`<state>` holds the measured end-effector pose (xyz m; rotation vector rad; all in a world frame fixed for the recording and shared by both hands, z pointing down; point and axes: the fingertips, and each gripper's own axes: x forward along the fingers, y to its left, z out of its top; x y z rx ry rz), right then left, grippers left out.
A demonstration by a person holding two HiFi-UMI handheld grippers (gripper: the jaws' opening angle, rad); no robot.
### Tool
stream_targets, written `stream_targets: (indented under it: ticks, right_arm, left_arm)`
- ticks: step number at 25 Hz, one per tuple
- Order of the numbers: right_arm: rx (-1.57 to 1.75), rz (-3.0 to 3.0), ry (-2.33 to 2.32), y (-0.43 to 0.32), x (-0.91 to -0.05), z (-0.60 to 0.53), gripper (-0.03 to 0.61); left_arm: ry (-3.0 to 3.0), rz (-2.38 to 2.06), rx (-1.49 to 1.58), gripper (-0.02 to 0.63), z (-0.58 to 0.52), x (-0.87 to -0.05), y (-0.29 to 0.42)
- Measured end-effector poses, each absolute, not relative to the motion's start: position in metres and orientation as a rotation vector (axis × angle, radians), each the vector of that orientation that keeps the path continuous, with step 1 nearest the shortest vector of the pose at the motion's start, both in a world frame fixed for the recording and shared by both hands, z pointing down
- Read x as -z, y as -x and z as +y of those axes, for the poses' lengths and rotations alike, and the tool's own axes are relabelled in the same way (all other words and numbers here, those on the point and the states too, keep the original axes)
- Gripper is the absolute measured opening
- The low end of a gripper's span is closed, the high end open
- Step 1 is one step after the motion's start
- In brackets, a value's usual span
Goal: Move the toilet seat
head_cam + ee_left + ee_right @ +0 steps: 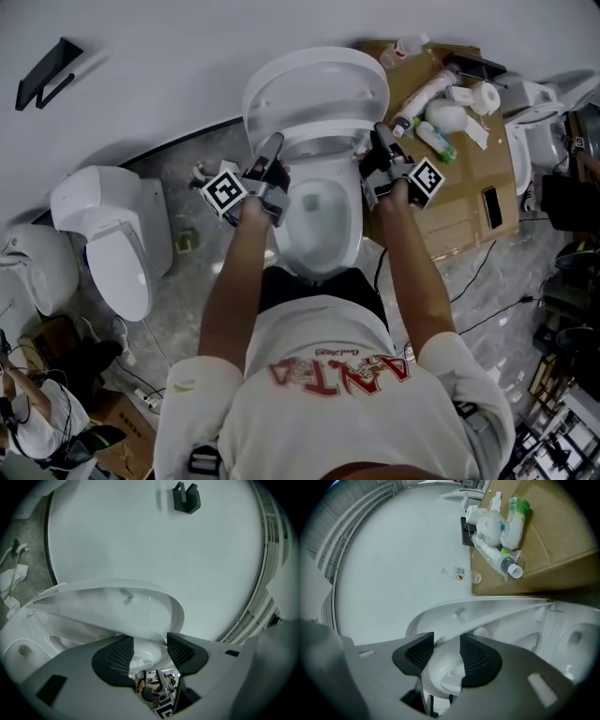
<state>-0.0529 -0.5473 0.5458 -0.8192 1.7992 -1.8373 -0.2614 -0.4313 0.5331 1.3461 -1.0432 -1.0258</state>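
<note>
Plainly, from the head view the person stood over the toilet bowl (319,225), the left gripper (272,150) and right gripper (380,141) on opposite sides of the toilet seat (319,94). The seat was tilted up off the bowl toward the wall, and two holds probably balanced it.

From the left gripper view, the left gripper (150,651) was clenched on the seat's rim (117,606).

From the right gripper view, the right gripper (446,653) likewise pinched the seat (487,616), near cardboard (562,550) strewn with bottles.
</note>
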Motion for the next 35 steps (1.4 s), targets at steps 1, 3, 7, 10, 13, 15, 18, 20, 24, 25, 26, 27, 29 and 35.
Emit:
stream_targets:
  ticks: [1, 3, 7, 10, 13, 15, 18, 20, 24, 25, 26, 27, 29, 35]
  right_arm:
    - [1.834, 1.793, 0.824, 0.055, -0.546, -0.550, 0.172]
    - [1.832, 1.778, 0.835, 0.059, -0.546, -0.554, 0.172]
    - [1.831, 1.777, 0.841, 0.063, -0.547, -0.564, 0.173]
    - [1.828, 1.776, 0.839, 0.067, -0.547, -0.569, 0.173]
    - [1.829, 1.773, 0.842, 0.070, -0.547, -0.574, 0.175]
    - [1.842, 1.770, 0.843, 0.072, -0.548, -0.576, 0.175]
    - [1.864, 1.769, 0.828, 0.073, -0.546, -0.574, 0.175]
    - [1.862, 1.784, 0.794, 0.072, -0.543, -0.568, 0.173]
    - [1.811, 1.843, 0.696, 0.059, -0.530, -0.548, 0.165]
    - [1.795, 1.880, 0.695, 0.054, -0.528, -0.540, 0.145]
    - [1.775, 1.938, 0.706, 0.050, -0.526, -0.533, 0.118]
    - [1.751, 2.012, 0.721, 0.047, -0.524, -0.524, 0.084]
    - [1.697, 2.158, 0.740, 0.041, -0.515, -0.505, 0.037]
    - [1.578, 2.371, 0.736, 0.009, -0.475, -0.454, 0.023]
  left_arm:
    - [-1.349, -1.044, 1.025, 0.225, -0.434, -0.533, 0.263]
    - [-1.359, -1.047, 1.019, 0.225, -0.438, -0.532, 0.266]
    - [-1.379, -1.067, 0.996, 0.225, -0.446, -0.536, 0.272]
    - [-1.375, -1.078, 0.972, 0.224, -0.451, -0.538, 0.276]
    - [-1.373, -1.071, 0.969, 0.225, -0.456, -0.536, 0.277]
    - [-1.383, -1.076, 0.968, 0.224, -0.457, -0.535, 0.278]
    - [-1.377, -1.071, 0.985, 0.224, -0.456, -0.532, 0.278]
    - [-1.394, -1.053, 0.993, 0.225, -0.452, -0.526, 0.272]
    - [-1.511, -1.129, 0.856, 0.224, -0.430, -0.521, 0.251]
    - [-1.548, -1.178, 0.797, 0.224, -0.421, -0.521, 0.248]
    - [-1.580, -1.227, 0.744, 0.207, -0.414, -0.518, 0.245]
    - [-1.607, -1.274, 0.697, 0.173, -0.407, -0.515, 0.242]
    - [-1.649, -1.351, 0.625, 0.063, -0.394, -0.504, 0.235]
    - [-1.798, -1.518, 0.438, 0.031, -0.354, -0.456, 0.205]
